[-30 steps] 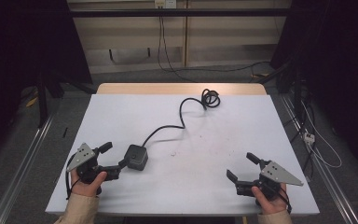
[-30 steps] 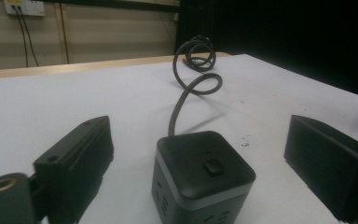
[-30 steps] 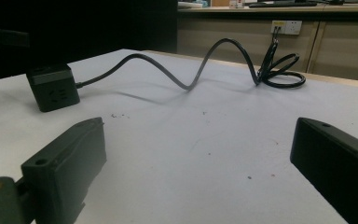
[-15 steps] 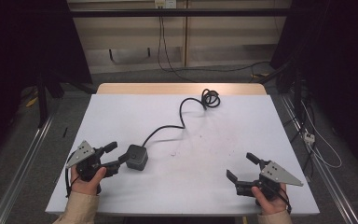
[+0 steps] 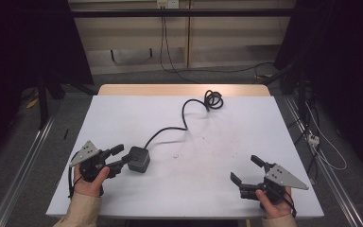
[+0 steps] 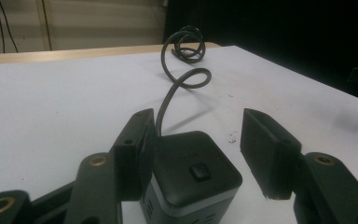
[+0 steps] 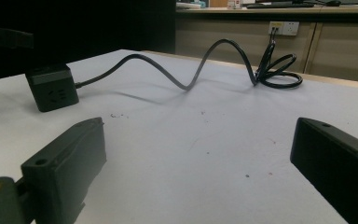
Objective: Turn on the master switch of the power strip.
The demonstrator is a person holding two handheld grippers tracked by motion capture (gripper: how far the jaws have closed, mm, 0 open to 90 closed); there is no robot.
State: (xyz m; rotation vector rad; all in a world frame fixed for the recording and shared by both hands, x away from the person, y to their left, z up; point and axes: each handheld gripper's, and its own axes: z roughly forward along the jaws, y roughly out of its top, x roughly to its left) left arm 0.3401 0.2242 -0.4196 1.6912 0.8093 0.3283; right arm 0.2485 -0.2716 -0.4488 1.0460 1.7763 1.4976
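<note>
2 grippers sit near the table's front edge. my left gripper (image 6: 198,154) has just been closing around the black power cube (image 6: 193,179) near the front-left corner; 1 jaw touches its side, the other stands apart, so no grip yet. my right gripper (image 5: 248,176) waits released near the front-right corner. risk: uneven contact could skid or twist the cube, and its cable (image 5: 184,116), coiled toward the far edge, may drag.

A black cube socket (image 5: 138,159) sits upright near the table's (image 5: 217,189) front-left corner, its cable (image 5: 184,118) snaking to a coil by the far edge.
</note>
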